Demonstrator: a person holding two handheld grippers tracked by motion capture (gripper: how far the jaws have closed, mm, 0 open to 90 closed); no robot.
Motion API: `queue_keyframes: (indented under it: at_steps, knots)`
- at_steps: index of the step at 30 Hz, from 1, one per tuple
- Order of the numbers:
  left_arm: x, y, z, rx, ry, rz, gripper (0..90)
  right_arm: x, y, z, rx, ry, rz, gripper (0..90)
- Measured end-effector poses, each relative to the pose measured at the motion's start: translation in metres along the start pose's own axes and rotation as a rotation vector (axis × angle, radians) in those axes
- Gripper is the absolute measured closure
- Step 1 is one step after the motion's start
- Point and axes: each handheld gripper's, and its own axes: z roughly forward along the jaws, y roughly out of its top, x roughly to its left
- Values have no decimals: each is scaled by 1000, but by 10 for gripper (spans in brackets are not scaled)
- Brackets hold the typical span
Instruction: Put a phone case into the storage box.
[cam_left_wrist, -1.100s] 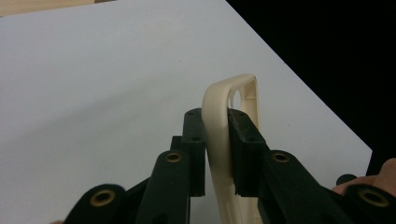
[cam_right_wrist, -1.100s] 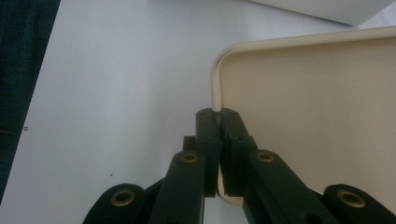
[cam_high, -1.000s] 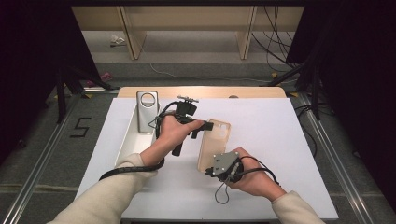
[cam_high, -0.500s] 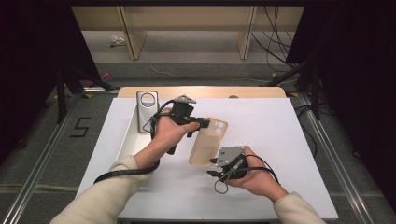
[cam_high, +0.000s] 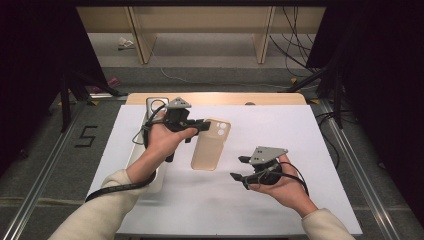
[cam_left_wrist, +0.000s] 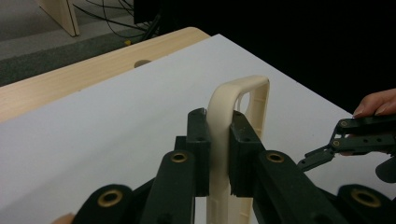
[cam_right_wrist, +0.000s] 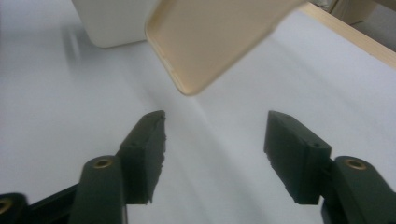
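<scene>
A beige phone case (cam_high: 210, 145) hangs above the white mat, camera cut-out at its far end. My left gripper (cam_high: 204, 125) is shut on the case's top edge; in the left gripper view both pads press the rim of the case (cam_left_wrist: 236, 105). My right gripper (cam_high: 239, 168) sits to the right of the case's lower end and apart from it. Its jaws have just been opening and nothing is between them. In the right gripper view the case (cam_right_wrist: 219, 42) floats beyond the open right gripper (cam_right_wrist: 215, 135).
A long white tray (cam_high: 142, 167) lies along the mat's left side, under the left forearm, with a grey flat item bearing a ring (cam_high: 155, 106) at its far end. The white mat (cam_high: 310, 135) covers a wooden table (cam_high: 270, 98); dark floor surrounds it.
The right gripper let go of the case's lower end, opened wide and drew back to the right. The left gripper carried the case slightly left and up.
</scene>
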Motion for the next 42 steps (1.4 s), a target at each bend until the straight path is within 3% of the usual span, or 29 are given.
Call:
queue_keyframes:
  at_steps: [8,14,17,28,42]
  knots:
    - [10,4,-18,-47,10,-13,808,-5,-6,-5,-20,-38,40,301]
    - [15,8,-30,-66,25,6,809,-12,-10,-14,-81,-96,106,281]
    - [19,10,-37,-80,34,6,809,-15,-12,-18,-87,-113,117,268]
    - [30,19,-58,-134,38,-2,809,-20,-19,-26,-99,-135,156,232]
    - [45,24,-81,-162,64,-6,809,-25,-28,-35,-108,-162,188,232]
